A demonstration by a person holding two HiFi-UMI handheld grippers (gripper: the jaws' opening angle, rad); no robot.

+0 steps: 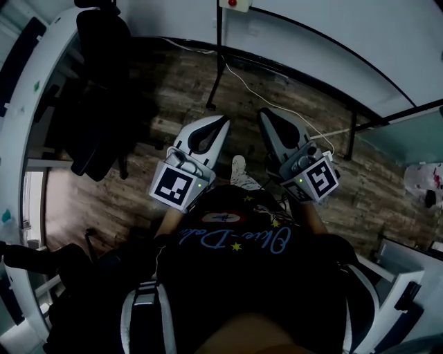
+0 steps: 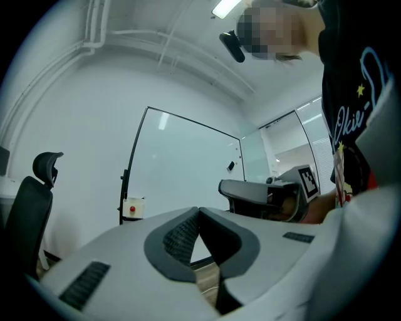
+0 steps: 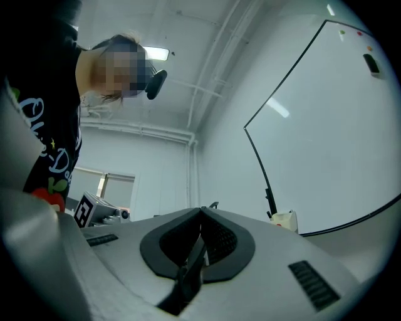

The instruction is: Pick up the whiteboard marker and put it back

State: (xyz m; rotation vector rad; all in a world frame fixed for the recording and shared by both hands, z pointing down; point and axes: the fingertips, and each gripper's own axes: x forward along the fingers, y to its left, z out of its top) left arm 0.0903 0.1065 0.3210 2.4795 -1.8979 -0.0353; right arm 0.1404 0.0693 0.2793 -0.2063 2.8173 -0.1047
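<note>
Nearest, the person's dark shirt (image 1: 228, 235) fills the bottom of the head view. Just beyond it the left gripper (image 1: 220, 124) and the right gripper (image 1: 266, 116) are held side by side, a little apart, both pointing away over the wooden floor (image 1: 138, 200). Each gripper's own view shows its fingers together at the tips with nothing between them, so both are empty.

A white cable (image 1: 277, 104) runs across the floor beyond the fingers, and a black chair (image 1: 97, 90) stands to the left. Farther on rises the dark post (image 1: 217, 62) of the board's stand, carrying a small white box (image 1: 239, 3) with a red button. Behind it the board (image 2: 182, 169) spans the far side.

I cannot make out the marker in any view. One small dark thing (image 2: 231, 166) sits near the board's right edge in the left gripper view, too small to name. The marker's long axis therefore can't be told. My guess is that it lies at or near the board, far ahead of both pairs of fingers. The post stands ahead between the two grippers, so neither hand looks clearly nearer. The next move calls for nearing the board and finding the marker before any fingers part.
</note>
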